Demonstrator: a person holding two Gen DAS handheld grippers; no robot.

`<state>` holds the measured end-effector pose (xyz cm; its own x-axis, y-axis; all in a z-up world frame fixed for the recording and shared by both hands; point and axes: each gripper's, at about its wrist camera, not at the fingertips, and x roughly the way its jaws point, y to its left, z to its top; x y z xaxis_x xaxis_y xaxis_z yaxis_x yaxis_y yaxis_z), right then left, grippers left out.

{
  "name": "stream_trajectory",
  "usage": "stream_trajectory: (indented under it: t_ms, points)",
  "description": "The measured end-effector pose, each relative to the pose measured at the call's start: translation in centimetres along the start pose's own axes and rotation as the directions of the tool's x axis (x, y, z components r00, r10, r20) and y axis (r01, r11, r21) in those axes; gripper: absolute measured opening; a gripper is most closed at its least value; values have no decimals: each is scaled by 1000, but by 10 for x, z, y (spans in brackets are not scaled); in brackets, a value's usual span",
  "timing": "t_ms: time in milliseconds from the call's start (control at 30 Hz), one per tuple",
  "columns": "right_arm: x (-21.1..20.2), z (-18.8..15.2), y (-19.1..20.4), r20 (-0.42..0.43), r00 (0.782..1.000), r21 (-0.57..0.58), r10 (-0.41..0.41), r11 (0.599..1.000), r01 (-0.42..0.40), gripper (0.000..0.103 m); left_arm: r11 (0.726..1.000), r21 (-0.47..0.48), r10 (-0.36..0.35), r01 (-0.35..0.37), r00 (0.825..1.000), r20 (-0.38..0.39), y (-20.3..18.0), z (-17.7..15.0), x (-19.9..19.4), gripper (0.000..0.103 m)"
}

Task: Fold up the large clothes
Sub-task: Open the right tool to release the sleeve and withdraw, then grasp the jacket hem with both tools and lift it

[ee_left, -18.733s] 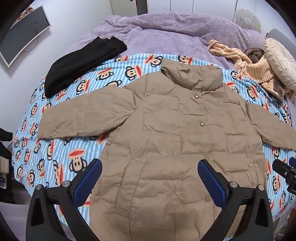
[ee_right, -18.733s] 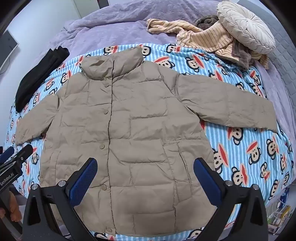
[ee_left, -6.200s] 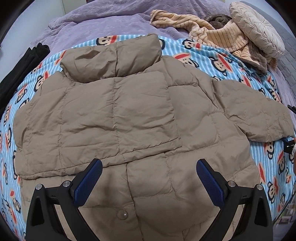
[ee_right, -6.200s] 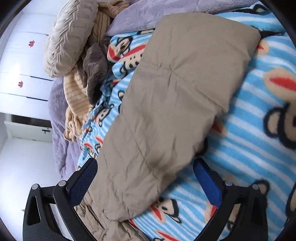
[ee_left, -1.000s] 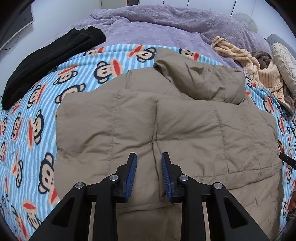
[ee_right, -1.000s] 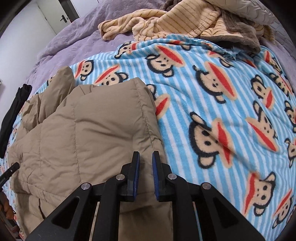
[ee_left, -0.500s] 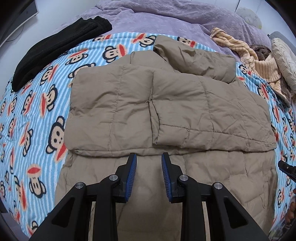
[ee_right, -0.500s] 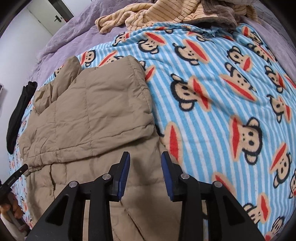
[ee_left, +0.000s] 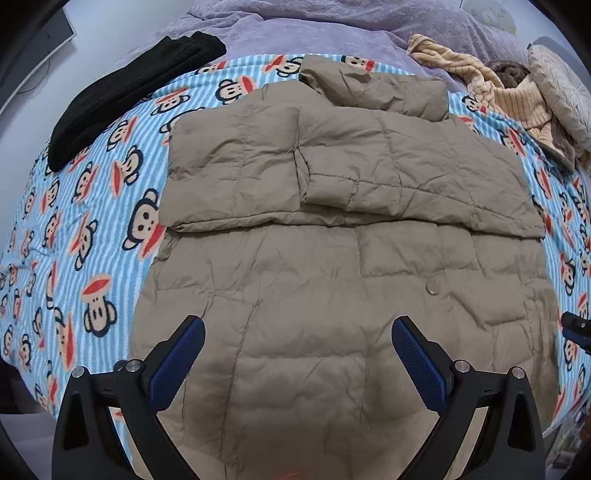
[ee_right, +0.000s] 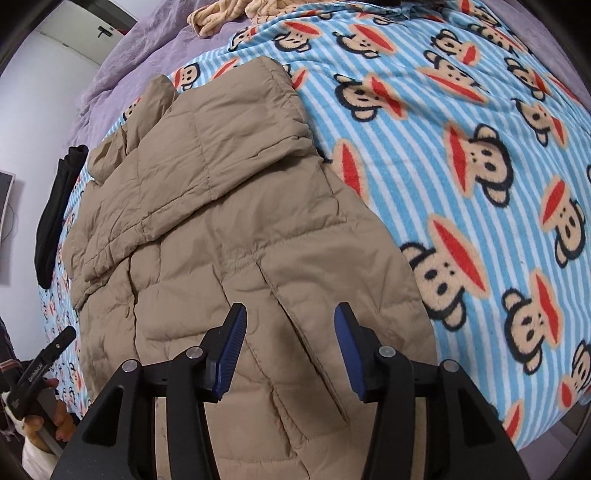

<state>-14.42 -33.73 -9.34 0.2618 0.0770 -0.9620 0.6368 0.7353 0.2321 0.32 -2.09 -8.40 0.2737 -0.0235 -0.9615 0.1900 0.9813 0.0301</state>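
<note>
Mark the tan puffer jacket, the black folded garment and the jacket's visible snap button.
tan puffer jacket point(ee_left: 332, 295), left wrist view, lower front panel.
black folded garment point(ee_left: 125, 92), left wrist view, middle.
snap button point(ee_left: 433, 286), left wrist view, centre.

A big bed point(ee_left: 332, 26) fills most of the room. It has a soft purple cover, and on top lies a blue striped blanket point(ee_left: 74, 229) with monkey faces on it. A black folded cloth point(ee_left: 125, 92) sits on the blanket's far left edge. At the far right there is a heap of tan striped clothes point(ee_left: 509, 99) next to a round cream cushion point(ee_left: 561, 88). The wall point(ee_right: 37, 96) is plain and pale. A flat screen point(ee_left: 55, 33) hangs on the wall at the left. Past the bed stands a white door with a dark handle point(ee_right: 105, 30).
</note>
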Motion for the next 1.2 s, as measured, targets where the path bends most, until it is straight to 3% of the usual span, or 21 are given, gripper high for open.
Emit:
stream_trajectory:
  t_ms: [133, 300, 367, 700, 900, 1200]
  points:
    - [-10, -11, -3, -21, 999, 23, 25, 999, -24, 71, 1000, -5, -7, 7, 999, -48, -2, -15, -8, 101]
    - [-17, -25, 0, -43, 998, 20, 56, 998, -55, 73, 999, -35, 11, -14, 997, -73, -3, -32, -16, 101]
    - [-17, -30, 1, -59, 995, 19, 75, 997, -74, 85, 999, -46, 20, -24, 997, -76, -2, -36, -18, 101]
    - [-11, -50, 27, -141, 982, -29, 126, 991, -131, 85, 992, -120, 32, -43, 996, -85, 14, -52, -29, 101]
    - [-12, -59, 37, -154, 976, -2, 155, 988, -157, 85, 987, -163, 0, -16, 996, -95, 36, -64, -27, 101]
    - [-9, -84, 50, -158, 975, 15, 158, 987, -157, 86, 990, -139, -42, 25, 992, -118, 54, -91, -23, 101]
